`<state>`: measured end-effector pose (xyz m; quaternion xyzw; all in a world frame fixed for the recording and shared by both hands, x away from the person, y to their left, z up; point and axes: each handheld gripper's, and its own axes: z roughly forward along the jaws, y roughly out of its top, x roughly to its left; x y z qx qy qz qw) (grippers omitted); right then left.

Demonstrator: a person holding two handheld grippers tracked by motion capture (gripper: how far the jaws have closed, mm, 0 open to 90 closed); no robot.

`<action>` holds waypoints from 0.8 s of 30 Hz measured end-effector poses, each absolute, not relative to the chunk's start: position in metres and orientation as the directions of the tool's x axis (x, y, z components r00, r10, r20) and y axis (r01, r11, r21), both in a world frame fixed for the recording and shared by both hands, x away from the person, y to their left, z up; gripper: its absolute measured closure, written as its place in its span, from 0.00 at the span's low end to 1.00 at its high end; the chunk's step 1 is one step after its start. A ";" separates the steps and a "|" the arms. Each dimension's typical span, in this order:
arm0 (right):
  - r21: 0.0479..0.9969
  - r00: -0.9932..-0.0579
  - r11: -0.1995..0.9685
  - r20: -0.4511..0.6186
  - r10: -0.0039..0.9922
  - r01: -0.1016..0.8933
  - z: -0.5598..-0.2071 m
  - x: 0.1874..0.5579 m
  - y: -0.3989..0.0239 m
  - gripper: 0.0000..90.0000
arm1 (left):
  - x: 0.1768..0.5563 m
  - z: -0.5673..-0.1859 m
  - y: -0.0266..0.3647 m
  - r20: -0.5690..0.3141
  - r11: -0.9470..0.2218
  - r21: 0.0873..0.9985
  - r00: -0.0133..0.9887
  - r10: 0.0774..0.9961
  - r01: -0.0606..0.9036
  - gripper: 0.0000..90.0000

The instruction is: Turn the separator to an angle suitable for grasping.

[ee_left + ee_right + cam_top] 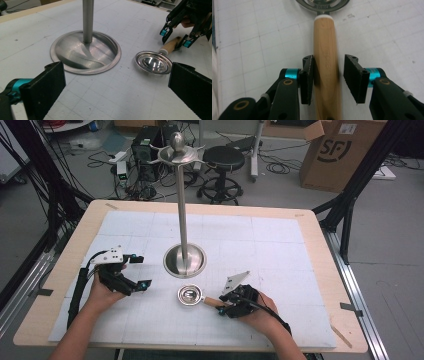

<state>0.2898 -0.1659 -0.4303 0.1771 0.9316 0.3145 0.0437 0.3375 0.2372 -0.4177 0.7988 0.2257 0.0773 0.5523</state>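
A small metal ladle lies on the white mat, its bowl in front of the stand and its wooden handle pointing right. My right gripper straddles the handle, open; the left pad touches the wood and a thin gap shows at the right pad. A tall steel stand rises mid-table from a dished round base, with a pole and a pronged top. Left of the base, my left gripper is held wide open and holds nothing.
The gridded white mat covers most of the wooden table. On the floor behind are a black stool, a cardboard box, a computer case and loose cables. Black frame legs stand at the right.
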 end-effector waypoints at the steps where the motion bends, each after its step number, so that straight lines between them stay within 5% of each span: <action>1: 0.597 -0.933 0.742 0.035 0.358 0.307 -0.430 0.290 -0.171 0.65 | 0.338 -0.418 0.237 -0.128 -0.286 0.917 0.885 0.447 0.277 0.02; 12: 0.591 -0.915 0.727 0.050 0.399 0.350 -0.429 0.296 -0.212 0.70 | 0.338 -0.419 0.236 -0.130 -0.294 0.913 0.886 0.446 0.282 0.02; 24: 0.624 -0.941 0.726 0.045 0.336 0.289 -0.426 0.294 -0.198 0.80 | 0.339 -0.418 0.237 -0.131 -0.287 0.916 0.885 0.447 0.281 0.02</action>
